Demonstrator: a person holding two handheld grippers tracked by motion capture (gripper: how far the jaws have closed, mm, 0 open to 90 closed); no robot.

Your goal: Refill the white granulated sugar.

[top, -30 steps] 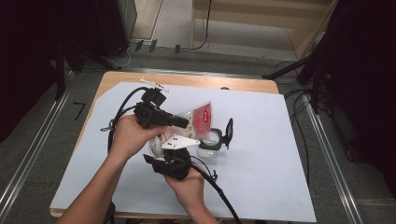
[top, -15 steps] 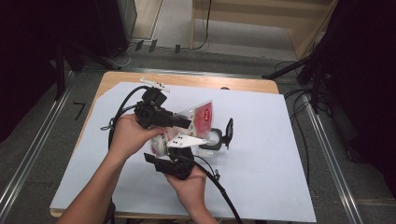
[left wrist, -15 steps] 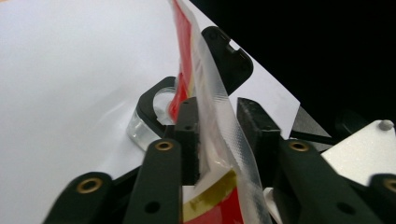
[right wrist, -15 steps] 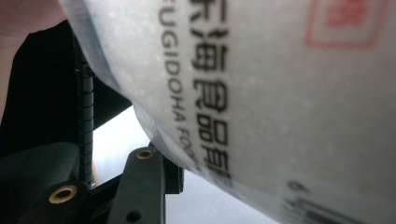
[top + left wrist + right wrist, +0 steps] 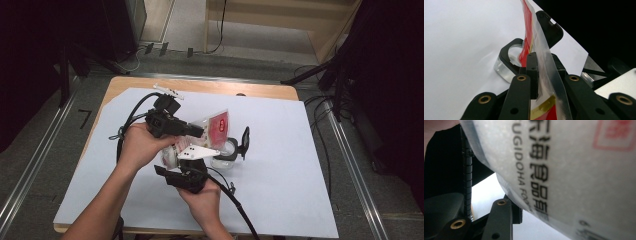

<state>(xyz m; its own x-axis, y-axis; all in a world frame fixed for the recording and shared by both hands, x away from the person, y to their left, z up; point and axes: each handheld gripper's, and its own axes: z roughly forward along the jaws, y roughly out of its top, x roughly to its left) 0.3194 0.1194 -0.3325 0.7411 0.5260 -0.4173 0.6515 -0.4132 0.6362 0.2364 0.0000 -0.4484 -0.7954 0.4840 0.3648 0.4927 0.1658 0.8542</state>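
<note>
The left gripper (image 5: 541, 72) is clamped on the packet's (image 5: 216, 125) sealed edge, its jaws having just closed further, above the clear cup (image 5: 226, 152). The right gripper's (image 5: 187, 167) hold cannot be told; it should steady the packet low, so its mouth stays over the cup.

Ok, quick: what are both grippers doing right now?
Left gripper: jaws shut on the red and clear packet.
Right gripper: cannot tell; the white printed pouch lies right against it.
</note>
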